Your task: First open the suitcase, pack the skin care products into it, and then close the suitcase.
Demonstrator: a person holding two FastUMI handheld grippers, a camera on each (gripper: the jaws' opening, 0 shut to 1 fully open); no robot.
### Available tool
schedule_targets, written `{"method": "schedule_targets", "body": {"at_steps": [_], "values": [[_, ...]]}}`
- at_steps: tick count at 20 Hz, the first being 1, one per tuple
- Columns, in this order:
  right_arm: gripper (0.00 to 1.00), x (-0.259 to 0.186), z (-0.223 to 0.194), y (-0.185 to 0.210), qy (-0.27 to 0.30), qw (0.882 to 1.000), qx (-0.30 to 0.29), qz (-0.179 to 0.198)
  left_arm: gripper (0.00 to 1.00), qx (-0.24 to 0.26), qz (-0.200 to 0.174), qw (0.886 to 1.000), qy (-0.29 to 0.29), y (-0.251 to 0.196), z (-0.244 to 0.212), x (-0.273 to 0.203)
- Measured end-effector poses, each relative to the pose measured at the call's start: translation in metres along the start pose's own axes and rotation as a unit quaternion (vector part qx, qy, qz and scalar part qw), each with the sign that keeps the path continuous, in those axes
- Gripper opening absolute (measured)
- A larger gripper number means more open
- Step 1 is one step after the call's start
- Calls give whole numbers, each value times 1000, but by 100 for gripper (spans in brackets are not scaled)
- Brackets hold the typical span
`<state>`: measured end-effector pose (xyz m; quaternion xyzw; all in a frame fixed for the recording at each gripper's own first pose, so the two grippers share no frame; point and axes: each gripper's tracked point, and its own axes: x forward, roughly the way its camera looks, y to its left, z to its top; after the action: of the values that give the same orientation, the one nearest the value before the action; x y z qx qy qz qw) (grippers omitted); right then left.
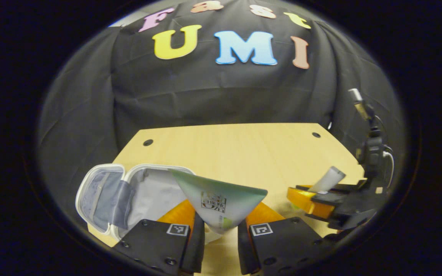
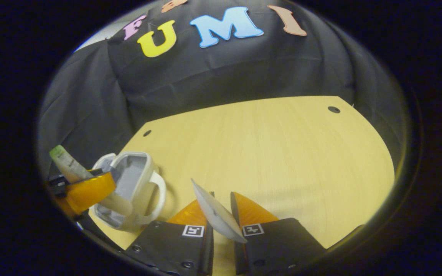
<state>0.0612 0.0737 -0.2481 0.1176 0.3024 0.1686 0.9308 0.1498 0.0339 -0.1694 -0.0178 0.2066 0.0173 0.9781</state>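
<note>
Left gripper view: the left gripper (image 1: 221,234) clamps both fingers on a green-to-white tube (image 1: 217,201), its flat crimped end fanned wide. Just beyond, the small white suitcase (image 1: 117,195) lies open near the table's (image 1: 244,149) left front edge, grey lining showing. In the right gripper view, the right gripper (image 2: 221,224) pinches a white tube (image 2: 217,214) edge-on. Bare wood runs clear to the far edge.

we see table (image 2: 282,153) centre and right free | open suitcase (image 2: 129,184) blocks left edge | booth cloth (image 2: 225,73) walls rear
</note>
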Motion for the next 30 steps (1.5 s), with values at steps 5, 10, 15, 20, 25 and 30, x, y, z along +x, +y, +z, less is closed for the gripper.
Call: {"method": "schedule_targets", "body": {"at_steps": [5, 10, 15, 20, 25, 30], "values": [[21, -13, 25, 111, 17, 995, -22, 92, 43, -17, 107, 994, 33, 119, 10, -21], [21, -2, 0, 191, 66, 985, -59, 150, 43, -24, 96, 988, 116, 157, -21, -10], [21, 10, -14, 215, 97, 981, -71, 152, 95, -53, 93, 989, 101, 177, -22, -11], [21, 30, -19, 223, 112, 981, -79, 135, 96, -72, 129, 986, 82, 230, -24, -34], [58, 66, -41, 211, 161, 981, -80, 67, 96, -122, 153, 977, 83, 270, -46, -61], [96, 63, -29, 208, 133, 985, -81, 70, 96, -142, 178, 971, 78, 301, -56, -72]]}}
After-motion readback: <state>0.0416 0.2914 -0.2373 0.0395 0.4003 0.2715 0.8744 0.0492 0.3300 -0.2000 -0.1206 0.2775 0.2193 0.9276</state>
